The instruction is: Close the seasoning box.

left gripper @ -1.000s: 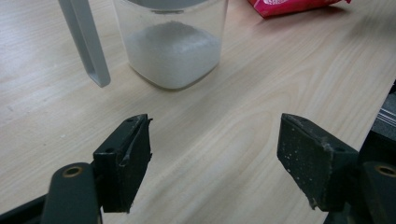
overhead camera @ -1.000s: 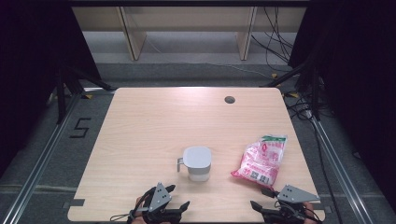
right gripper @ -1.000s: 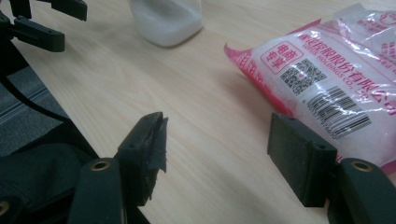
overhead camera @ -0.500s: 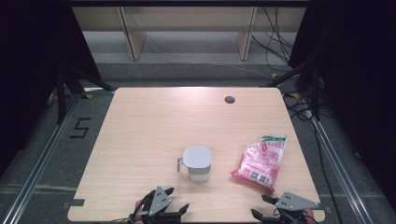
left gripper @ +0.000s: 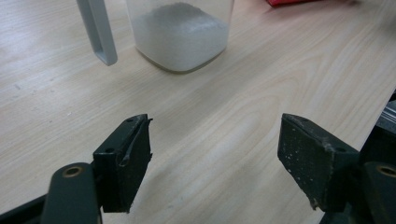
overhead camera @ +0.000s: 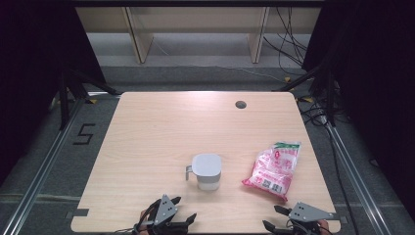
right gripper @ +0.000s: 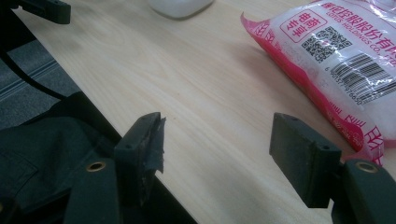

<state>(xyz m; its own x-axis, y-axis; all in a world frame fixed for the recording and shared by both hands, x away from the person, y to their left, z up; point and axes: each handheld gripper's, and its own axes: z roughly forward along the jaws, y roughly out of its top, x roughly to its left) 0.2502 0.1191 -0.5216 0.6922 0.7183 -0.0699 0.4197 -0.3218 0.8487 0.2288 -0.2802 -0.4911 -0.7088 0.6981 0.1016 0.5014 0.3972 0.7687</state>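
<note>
With both tongs gaping and empty, the soft, slippery pink bag probably sags, so pinch its crimped end; the lidded jug offers a rigid handle.

A lab recording bay: bare wooden table, black curtains, loose floor cables, metal rails.

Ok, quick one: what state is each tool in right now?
Left tool: open, nothing between its jaws, above bare wooden table.
Right tool: open, holding nothing, beside the pink plastic bag.
</note>
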